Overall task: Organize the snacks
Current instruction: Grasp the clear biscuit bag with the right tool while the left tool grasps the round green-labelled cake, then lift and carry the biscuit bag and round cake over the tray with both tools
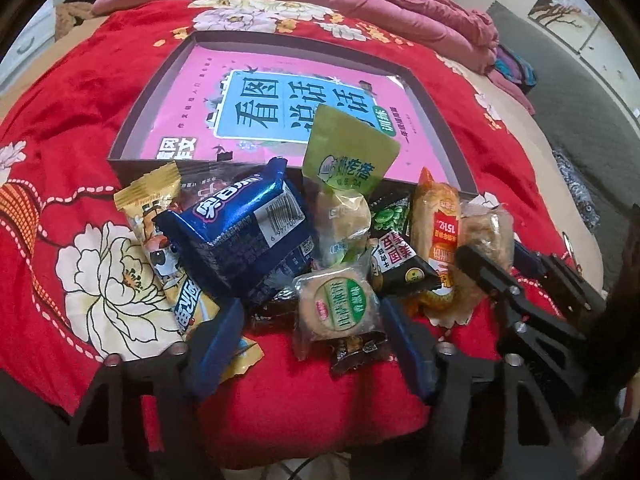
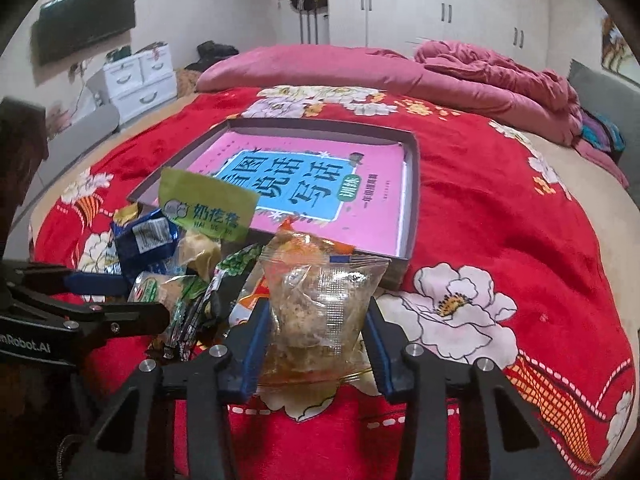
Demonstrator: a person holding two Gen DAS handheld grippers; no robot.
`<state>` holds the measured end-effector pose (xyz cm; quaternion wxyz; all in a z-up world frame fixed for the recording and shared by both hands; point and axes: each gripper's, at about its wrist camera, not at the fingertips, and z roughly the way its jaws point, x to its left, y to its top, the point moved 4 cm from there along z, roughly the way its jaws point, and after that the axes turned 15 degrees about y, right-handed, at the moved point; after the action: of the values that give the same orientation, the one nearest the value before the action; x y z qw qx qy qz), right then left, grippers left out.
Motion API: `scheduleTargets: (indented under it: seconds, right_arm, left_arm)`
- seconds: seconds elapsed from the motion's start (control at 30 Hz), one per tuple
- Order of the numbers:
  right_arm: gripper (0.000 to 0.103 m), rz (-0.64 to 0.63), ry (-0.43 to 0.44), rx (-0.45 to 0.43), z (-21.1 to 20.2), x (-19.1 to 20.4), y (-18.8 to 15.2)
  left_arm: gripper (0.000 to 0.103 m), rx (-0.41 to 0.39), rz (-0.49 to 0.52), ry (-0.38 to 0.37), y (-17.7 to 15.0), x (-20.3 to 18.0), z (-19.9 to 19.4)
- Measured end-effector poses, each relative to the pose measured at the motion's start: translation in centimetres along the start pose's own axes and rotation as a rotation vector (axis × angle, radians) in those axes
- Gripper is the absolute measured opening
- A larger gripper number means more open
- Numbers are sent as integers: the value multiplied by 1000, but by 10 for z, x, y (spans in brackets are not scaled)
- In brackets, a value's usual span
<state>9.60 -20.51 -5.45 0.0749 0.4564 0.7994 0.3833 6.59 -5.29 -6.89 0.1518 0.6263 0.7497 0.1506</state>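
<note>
A pile of wrapped snacks lies on the red bedspread in front of a shallow dark box that holds a pink book. The pile includes a blue Oreo pack, a green pouch, a round pastry and a sausage. My left gripper is open with the round pastry between its fingers. My right gripper stands around a clear-wrapped cake; its fingers touch the wrapper's sides. The right gripper also shows in the left wrist view.
The box sits mid-bed with the book filling its floor. A pink quilt is heaped at the far side. White drawers and a wall TV stand at the left, wardrobes at the back.
</note>
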Motion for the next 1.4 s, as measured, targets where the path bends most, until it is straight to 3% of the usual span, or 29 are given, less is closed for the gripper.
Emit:
scheduleTargets:
  seconds: [0.23, 0.3, 0.33, 0.63, 1.17, 1.4]
  right_arm:
    - [45, 16, 5, -30, -7, 4, 2]
    - [45, 24, 10, -42, -10, 5, 3]
    - [45, 29, 13, -44, -11, 5, 3]
    - [45, 70, 15, -46, -10, 1, 3]
    - [45, 115, 29, -56, -10, -8, 3]
    - [45, 116, 33, -68, -12, -9, 4]
  left_arm:
    - [60, 1, 6, -17, -2, 1, -4]
    - [52, 7, 3, -37, -5, 2, -6]
    - [42, 13, 3, -53, -6, 2, -7]
    - [44, 40, -17, -103, -6, 2, -2]
    - [51, 25, -13, -90, 8, -20, 6]
    - [43, 9, -20, -76, 14, -20, 8]
